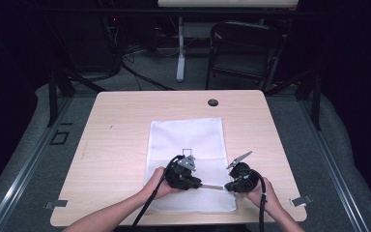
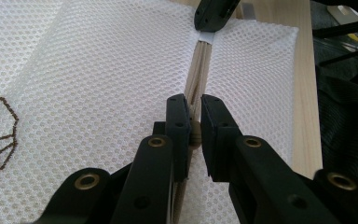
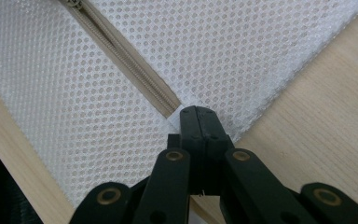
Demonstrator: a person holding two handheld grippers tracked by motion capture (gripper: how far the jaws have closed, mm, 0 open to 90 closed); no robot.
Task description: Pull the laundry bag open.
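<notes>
On the near half of the wooden table [image 1: 111,145] lies a white mesh bag [image 1: 186,140], flat, its near edge close to the table's near edge. Nearest on the bag, a tan zipper [image 3: 121,56] runs across it. At the bag's near right corner the right gripper [image 1: 228,186] has its jaws pressed fully together on the white fabric tab at the zipper's end [image 3: 179,112]. Left of that, over the bag's near middle, the left gripper [image 1: 199,183] has its jaws closed to a narrow gap around the zipper's pull [image 2: 195,135], which sits pinched between the pads. The zipper stretches straight between the two grippers. Farther along the bag, a small dark embroidered emblem [image 1: 187,151] sits near its middle. Beyond the bag, near the table's far edge, is a round black grommet [image 1: 213,102].
</notes>
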